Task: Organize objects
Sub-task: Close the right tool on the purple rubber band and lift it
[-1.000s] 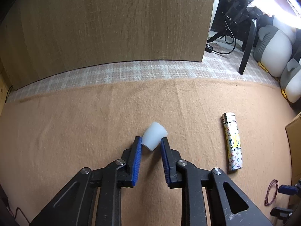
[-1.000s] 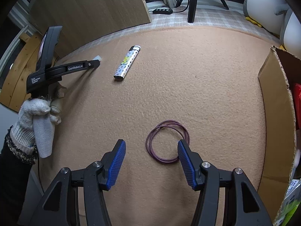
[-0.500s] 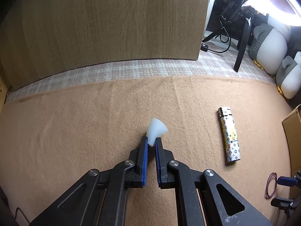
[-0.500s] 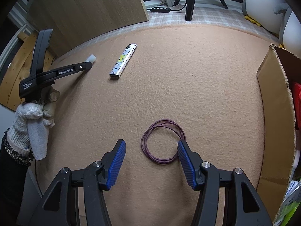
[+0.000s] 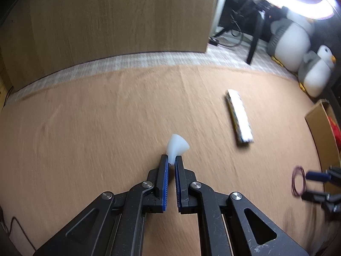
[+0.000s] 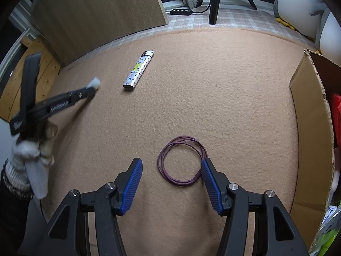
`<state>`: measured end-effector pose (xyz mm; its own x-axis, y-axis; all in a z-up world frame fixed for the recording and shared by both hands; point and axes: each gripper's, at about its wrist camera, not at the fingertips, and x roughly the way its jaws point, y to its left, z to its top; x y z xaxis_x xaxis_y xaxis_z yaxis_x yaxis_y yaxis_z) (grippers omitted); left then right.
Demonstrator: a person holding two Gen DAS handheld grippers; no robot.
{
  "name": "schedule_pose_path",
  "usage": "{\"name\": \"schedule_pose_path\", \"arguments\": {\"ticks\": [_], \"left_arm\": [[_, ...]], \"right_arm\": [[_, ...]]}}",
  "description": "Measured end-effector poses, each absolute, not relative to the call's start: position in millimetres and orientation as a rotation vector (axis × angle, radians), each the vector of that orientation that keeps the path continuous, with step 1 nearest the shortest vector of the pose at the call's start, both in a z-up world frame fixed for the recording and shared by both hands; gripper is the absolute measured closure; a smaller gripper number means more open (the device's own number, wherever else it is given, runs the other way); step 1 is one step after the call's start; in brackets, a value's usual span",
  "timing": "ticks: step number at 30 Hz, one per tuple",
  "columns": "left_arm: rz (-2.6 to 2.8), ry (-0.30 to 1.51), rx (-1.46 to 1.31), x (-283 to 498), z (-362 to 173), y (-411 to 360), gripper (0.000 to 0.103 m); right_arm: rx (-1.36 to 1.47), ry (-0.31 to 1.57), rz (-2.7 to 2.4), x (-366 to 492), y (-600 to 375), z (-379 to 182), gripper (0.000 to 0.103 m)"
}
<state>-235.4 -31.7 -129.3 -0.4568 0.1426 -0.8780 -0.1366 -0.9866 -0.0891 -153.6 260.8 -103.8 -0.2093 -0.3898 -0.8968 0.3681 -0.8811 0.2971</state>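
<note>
While left gripper [image 5: 171,162] pinches cup [image 5: 178,145], right gripper [image 6: 170,167] gapes.

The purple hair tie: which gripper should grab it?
Right. The right hand-held gripper is open around the purple hair tie, while the left hand-held gripper already pinches the white cap.

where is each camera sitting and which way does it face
Left wrist: on the left claw, looking forward and down over the tan carpet toward a wooden panel; its own claw is shut on a small white cap.
Right wrist: on the right claw, looking down at a purple hair tie between its open fingers; the gloved left hand shows.
Shared: patterned lighter, hair tie, cardboard box, cap.
</note>
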Motion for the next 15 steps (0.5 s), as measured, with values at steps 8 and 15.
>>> {"name": "schedule_pose_path", "arguments": {"ticks": [8, 15], "left_arm": [[2.519, 0.012, -1.529, -181.3, -129.2, -7.9, 0.097], [2.474, 0.017, -1.518, -147.3, -127.0, 17.1, 0.097]], "right_arm": [[1.554, 0.044, -2.212, -150.9, 266.1, -102.0, 0.049], [1.560, 0.130, -2.157, -153.6, 253.6, -107.0, 0.047]]}}
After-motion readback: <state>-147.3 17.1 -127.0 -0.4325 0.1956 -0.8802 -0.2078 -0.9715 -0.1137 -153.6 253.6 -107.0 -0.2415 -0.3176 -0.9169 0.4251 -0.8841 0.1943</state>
